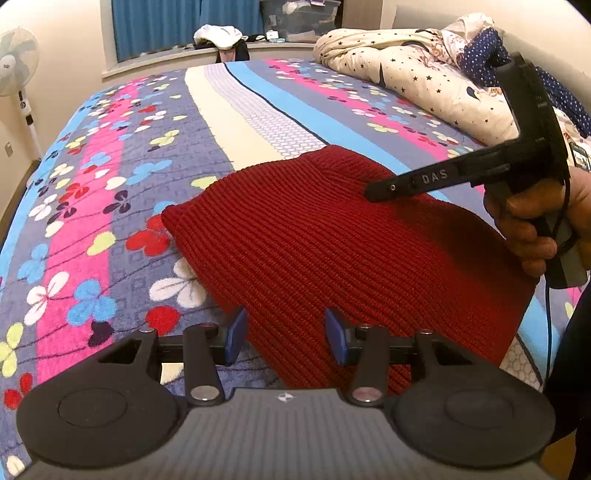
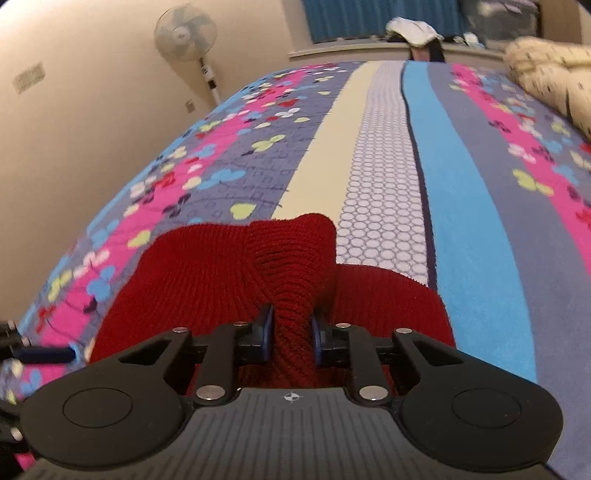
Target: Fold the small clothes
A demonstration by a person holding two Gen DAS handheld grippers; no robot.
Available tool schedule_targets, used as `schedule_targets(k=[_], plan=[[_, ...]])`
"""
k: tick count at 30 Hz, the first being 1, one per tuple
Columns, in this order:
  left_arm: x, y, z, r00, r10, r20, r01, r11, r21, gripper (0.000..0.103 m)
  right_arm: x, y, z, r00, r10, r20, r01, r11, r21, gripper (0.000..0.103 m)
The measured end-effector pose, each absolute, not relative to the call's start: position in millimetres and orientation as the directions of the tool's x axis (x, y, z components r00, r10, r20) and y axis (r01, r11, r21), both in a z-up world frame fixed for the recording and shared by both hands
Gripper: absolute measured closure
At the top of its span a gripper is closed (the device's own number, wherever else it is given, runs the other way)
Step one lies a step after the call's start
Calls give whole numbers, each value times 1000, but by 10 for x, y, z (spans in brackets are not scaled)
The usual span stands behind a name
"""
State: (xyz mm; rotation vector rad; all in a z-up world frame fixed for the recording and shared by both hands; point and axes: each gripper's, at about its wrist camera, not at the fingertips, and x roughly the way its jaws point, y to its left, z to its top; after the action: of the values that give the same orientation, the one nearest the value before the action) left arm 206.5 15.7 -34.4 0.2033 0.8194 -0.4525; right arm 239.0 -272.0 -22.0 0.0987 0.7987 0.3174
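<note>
Red knit hat [image 1: 332, 243] lies flat on the bed [image 1: 110, 206], over its striped floral cover, near the front edge. Left tool [image 1: 286, 334] sits low at the hat's near edge, blue pads apart with the knit between them, not pressing it, so half-wide and holding nothing. Right tool [image 2: 291, 332] is clamped on a bunched ridge of the hat [image 2: 295, 280], pads squeezing the fold on both sides, narrow gap; knit puckers up ahead of the pads into a raised hump. In the left view the right tool [image 1: 369, 194] reaches in from the right with its tip on the hat's far part, a hand [image 1: 532, 221] wrapped round its handle, cable hanging down. Both tools tilt downward toward the bed. Star-print quilt [image 1: 413, 70] heaped at far right of the bed, well apart from the hat. Standing fan [image 2: 185, 35] by the wall on the left, clothes pile [image 1: 221, 37] on the window ledge beyond the bed. Nothing blocks the hat.
</note>
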Motion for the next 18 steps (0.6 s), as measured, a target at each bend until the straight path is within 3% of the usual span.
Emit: schedule_targets(k=[4,8,10,12,14,16,18], plan=[[2055,254,-314,595,-320,-737,438,898,-37,51,2301,-2833,-138,671,318,-670,-215,948,235,62],[2003,317,-269,596,-341,-727,429,900,-71,51,2093,-2928,36,719,340,-606,-242,940,240,60],[1984,314,-293,573,-348,-742,435,896,-85,49,2008,-2963,76,718,364,-593,-269,931,245,50],[1956,265,-358,549,-334,-766,445,893,-71,46,2009,-2974,10,672,371,-641,-279,928,245,41],[1950,264,-349,558,-322,-765,436,898,-61,42,2038,-2982,-140,605,351,-714,-267,935,233,41],[1976,306,-332,560,-329,-760,408,908,-92,40,2038,-3029,-167,608,324,-725,-234,945,227,32],[2013,355,-311,575,-325,-751,368,922,-117,34,2029,-3103,-125,620,332,-711,-212,943,255,32]])
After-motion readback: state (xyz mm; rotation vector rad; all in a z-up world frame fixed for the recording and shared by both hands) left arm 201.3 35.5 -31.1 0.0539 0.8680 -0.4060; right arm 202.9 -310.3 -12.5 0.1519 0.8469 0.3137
